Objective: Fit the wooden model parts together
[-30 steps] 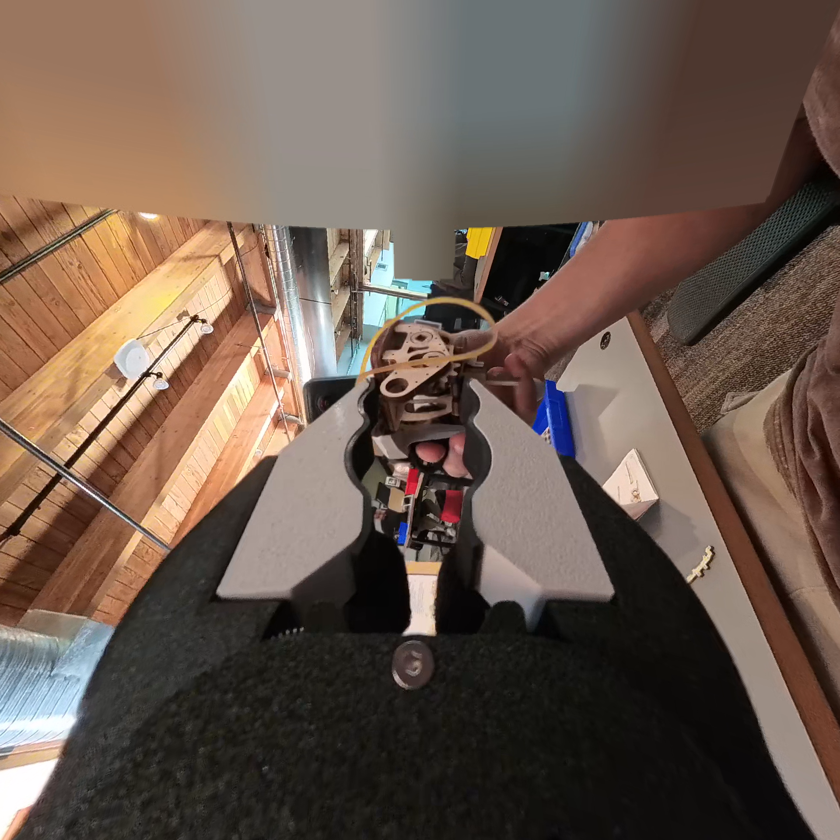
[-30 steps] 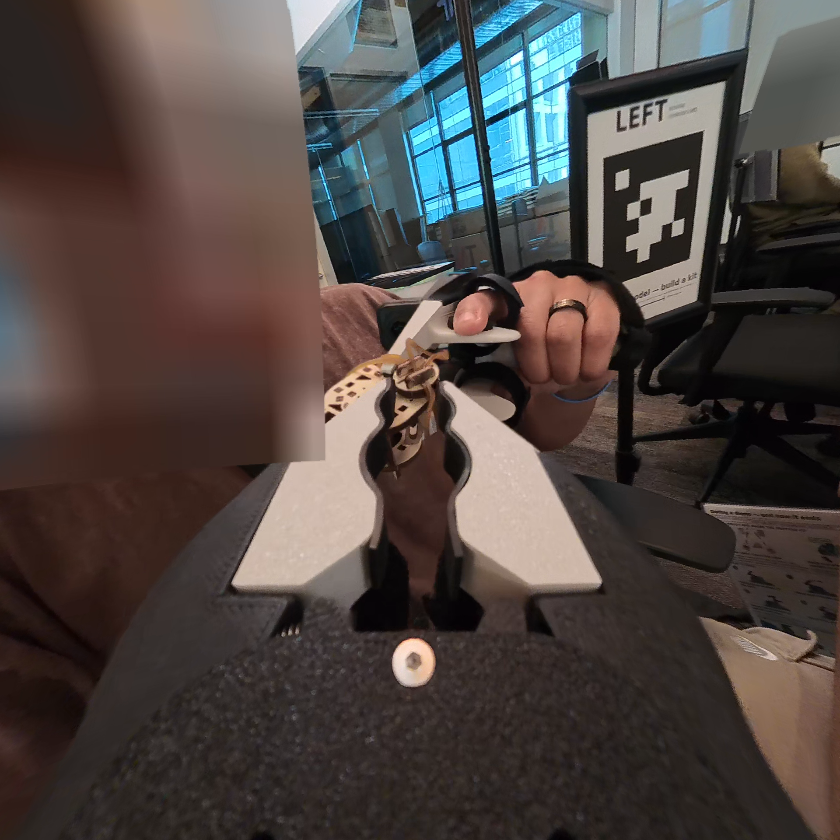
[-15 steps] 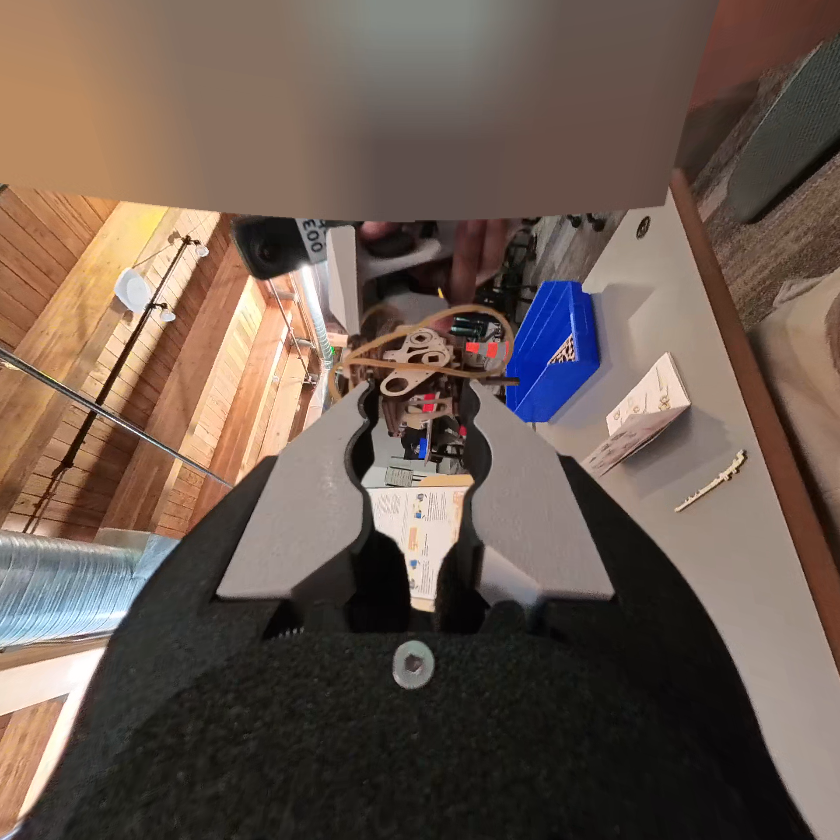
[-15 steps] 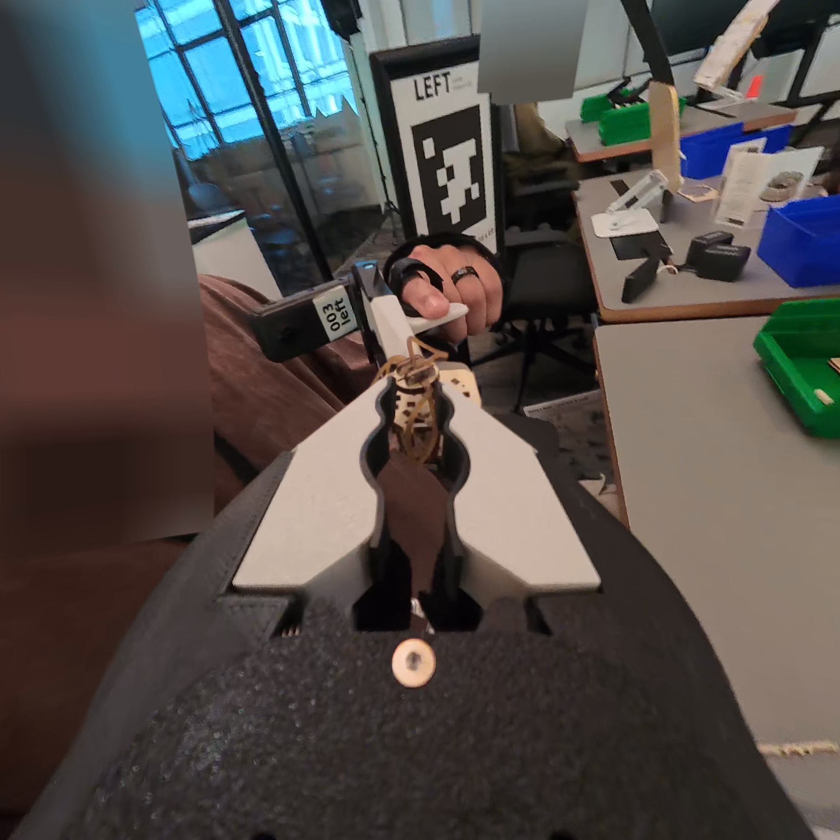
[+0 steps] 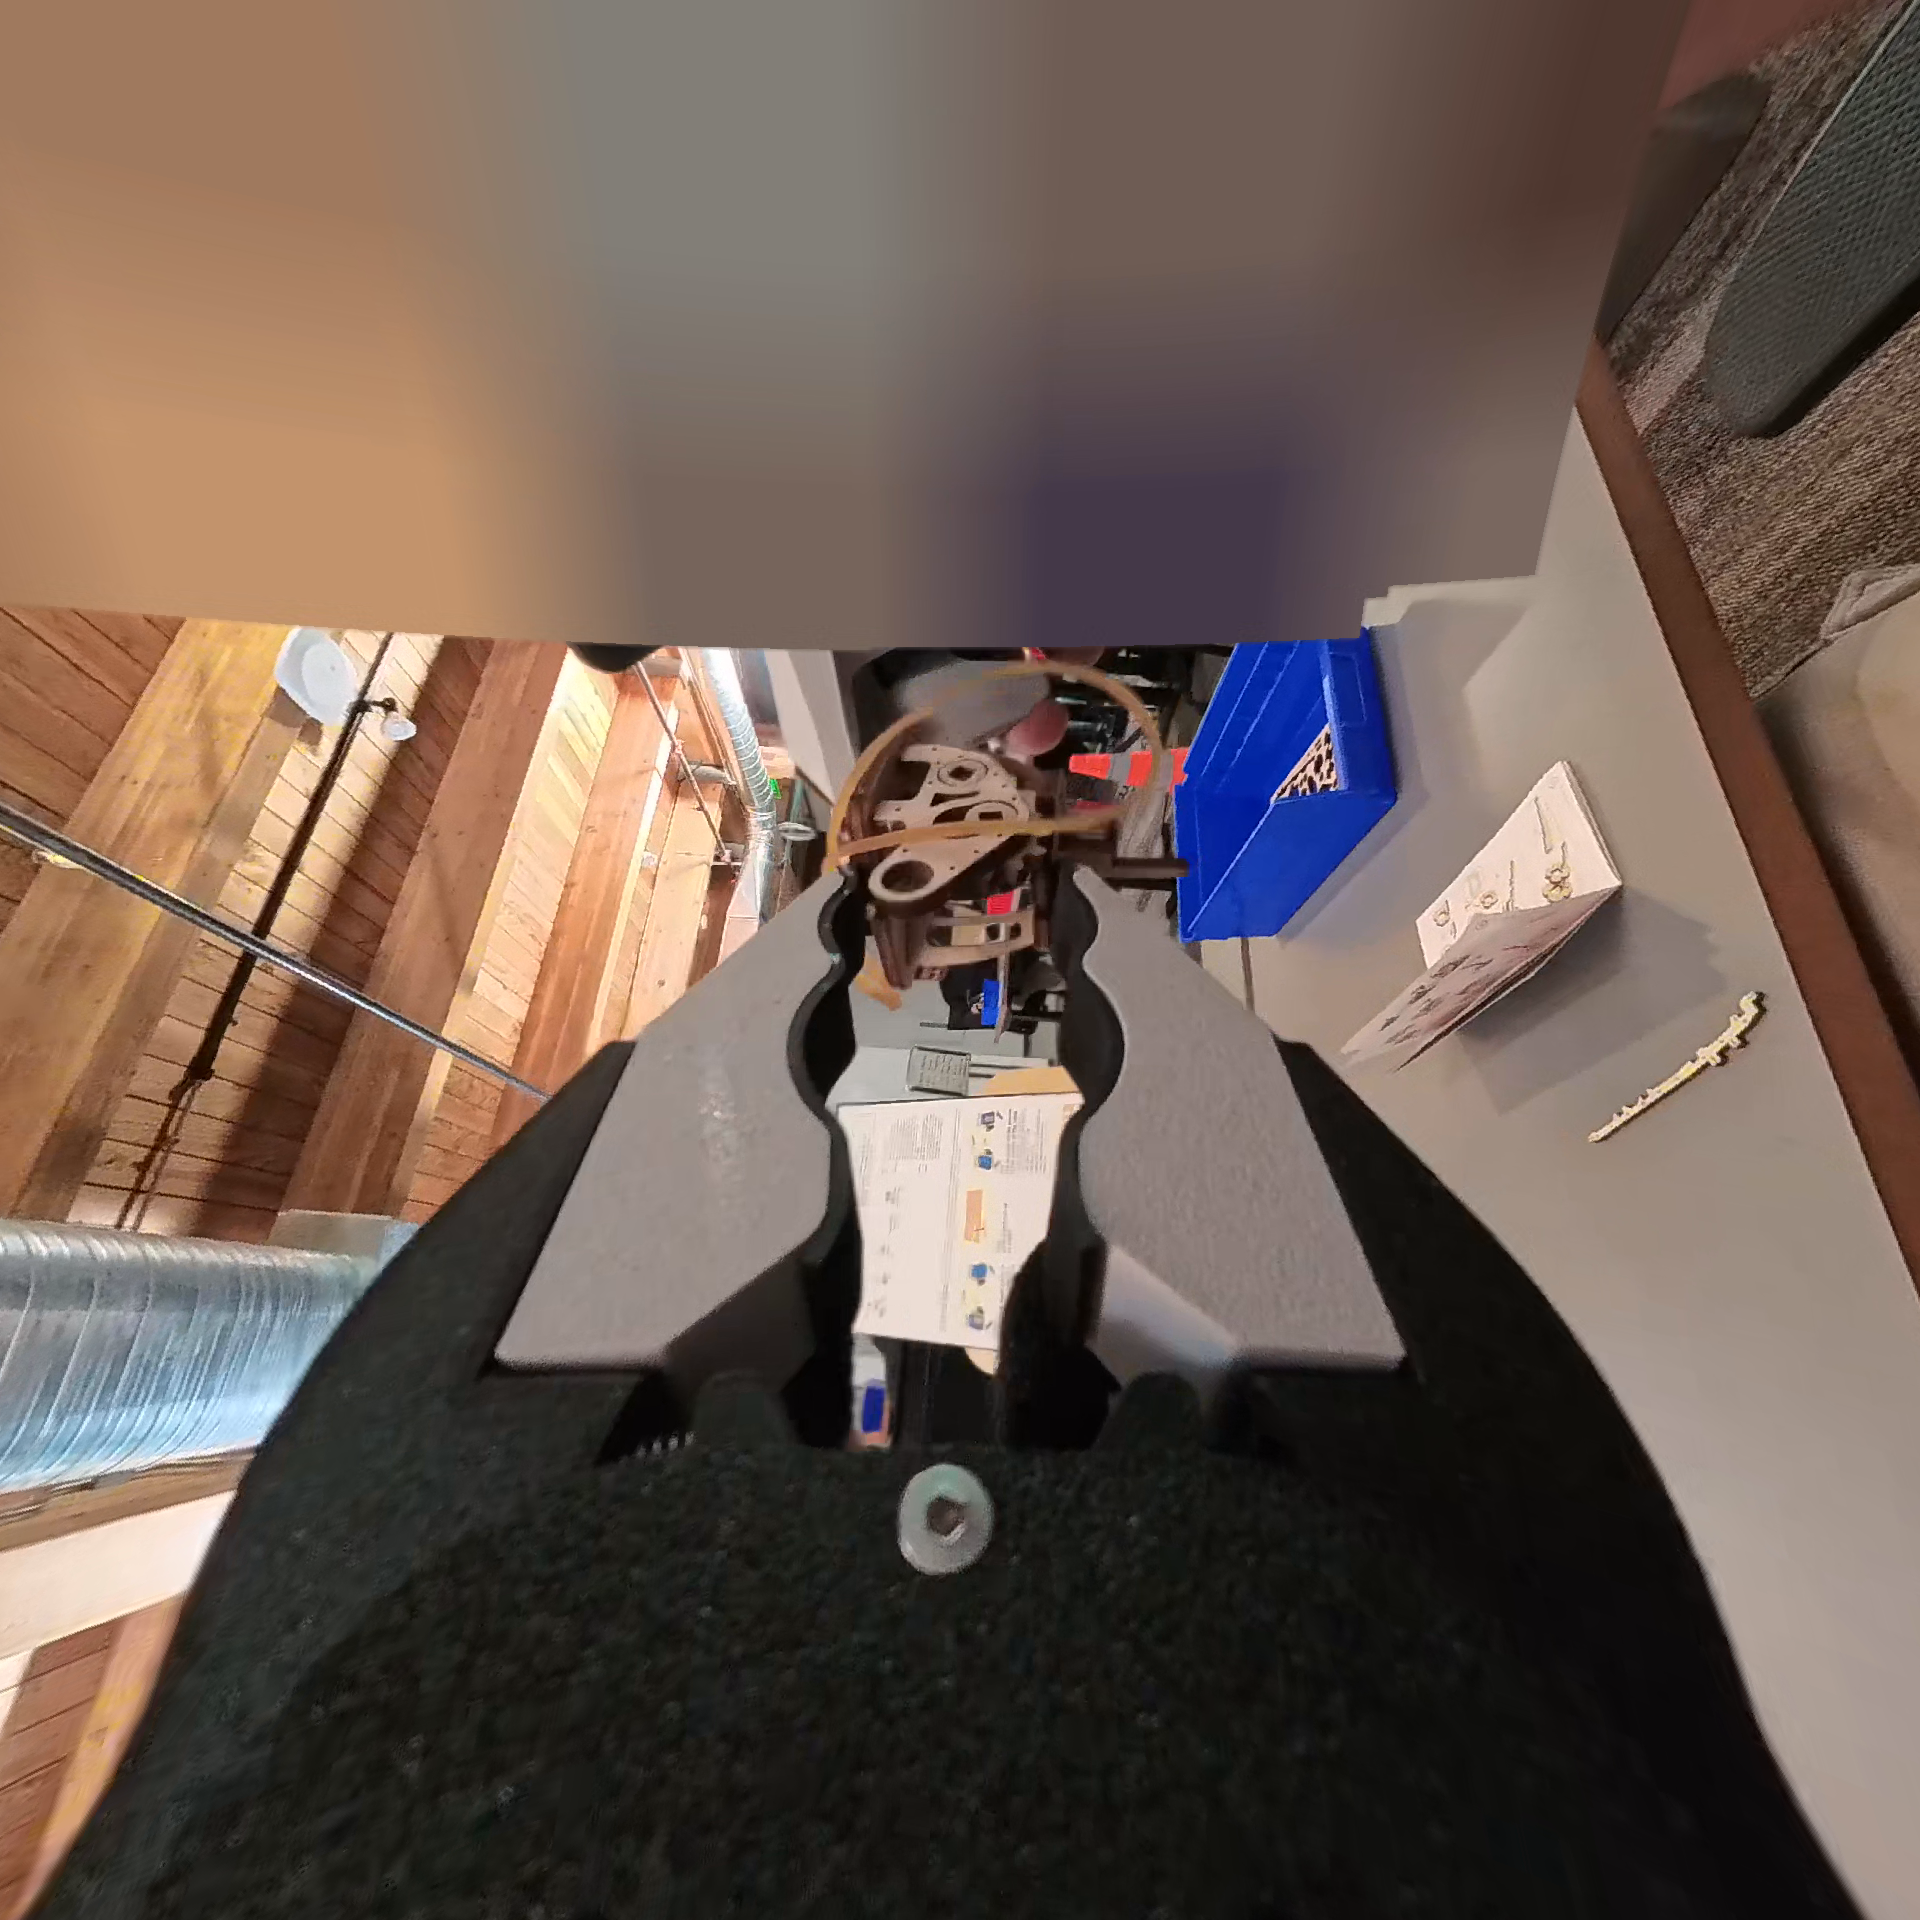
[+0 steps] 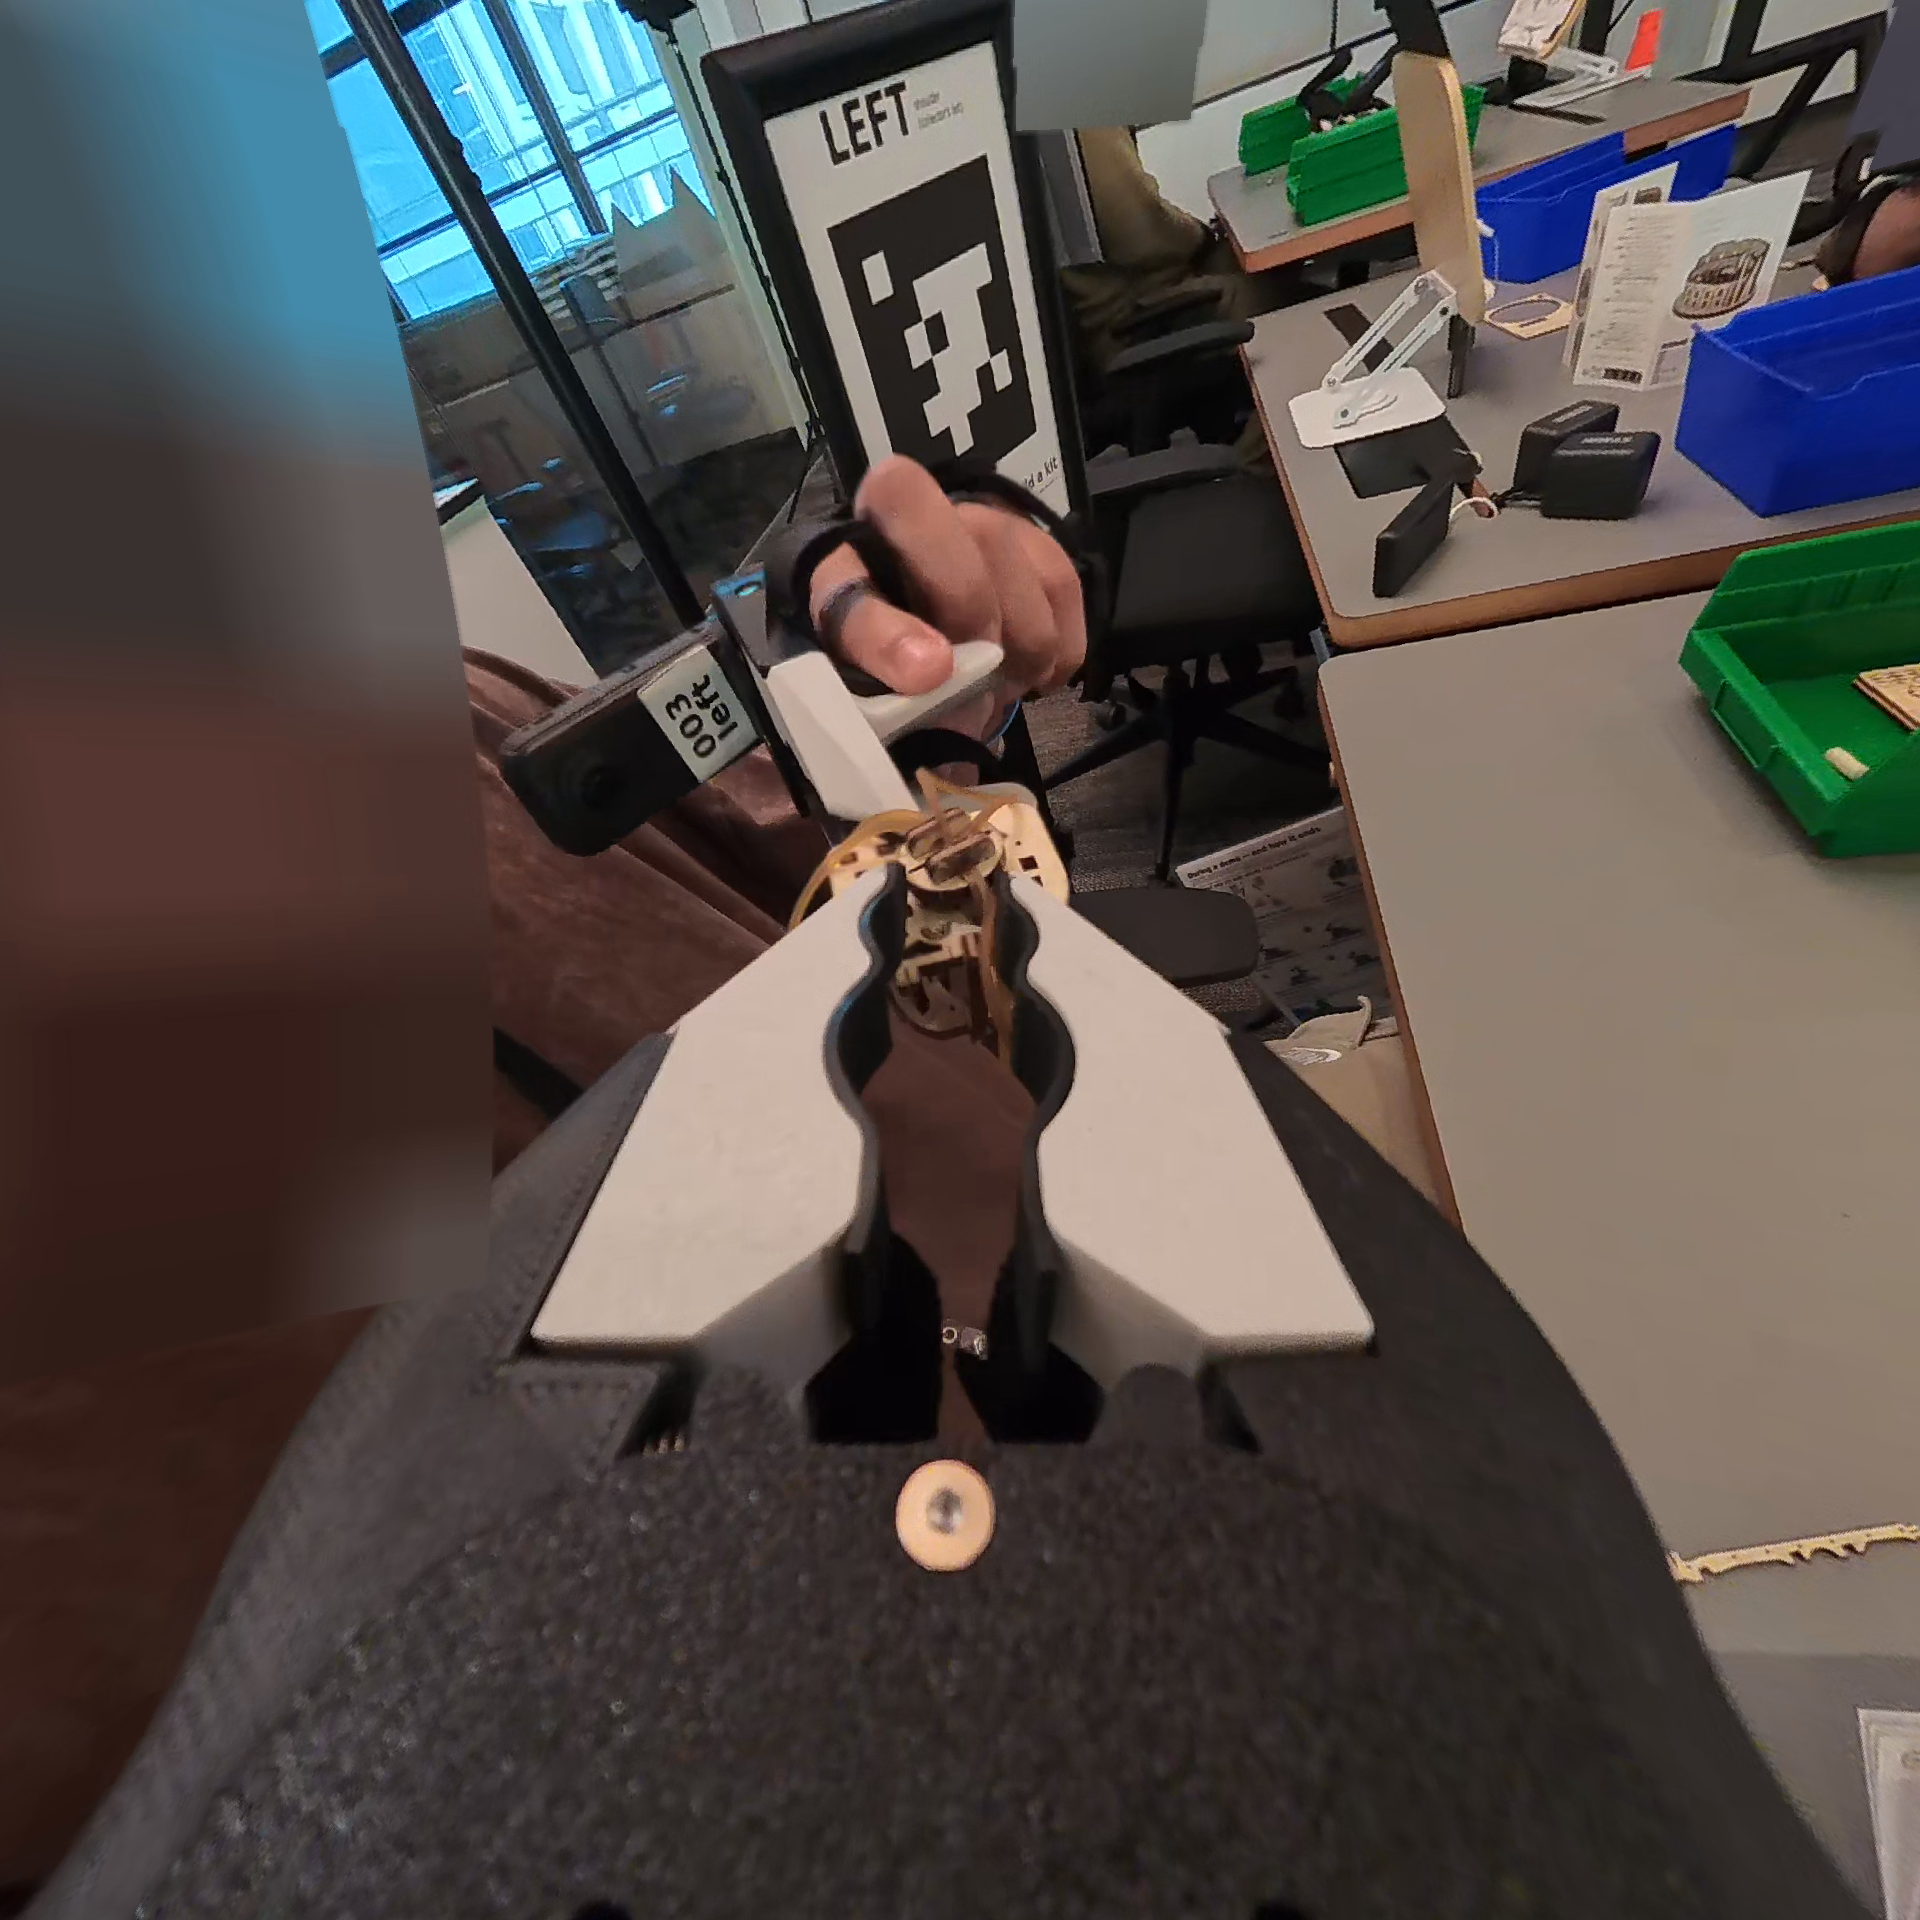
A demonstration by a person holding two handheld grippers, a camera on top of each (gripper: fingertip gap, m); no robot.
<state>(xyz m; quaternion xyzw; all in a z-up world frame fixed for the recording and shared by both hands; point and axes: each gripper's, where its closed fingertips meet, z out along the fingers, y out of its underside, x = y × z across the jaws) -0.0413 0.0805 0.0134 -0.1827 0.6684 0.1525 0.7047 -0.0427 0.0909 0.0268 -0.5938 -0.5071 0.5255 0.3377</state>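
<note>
A small wooden model [image 5: 951,821] of laser-cut plates with a yellow rubber band looped around it sits between the tips of my left gripper [image 5: 956,883], which is shut on it. My right gripper [image 6: 951,883] is shut on the same model [image 6: 940,956] from the opposite side. Both hold it in the air beside the grey table [image 6: 1621,1039]. In the right wrist view, the left gripper's white finger [image 6: 842,743] and the hand holding it [image 6: 966,592] show just beyond the model. A loose toothed wooden strip [image 5: 1673,1081] lies on the table and also shows in the right wrist view [image 6: 1787,1558].
A blue bin [image 5: 1278,790] and a folded instruction booklet [image 5: 1496,925] lie on the table. A green bin [image 6: 1808,686] with a wooden piece stands at the right. A marker sign [image 6: 925,281], office chairs and another desk with bins stand behind.
Both grippers have swung together with the model still held between them. The table, the bins and the booklet have come further into view.
</note>
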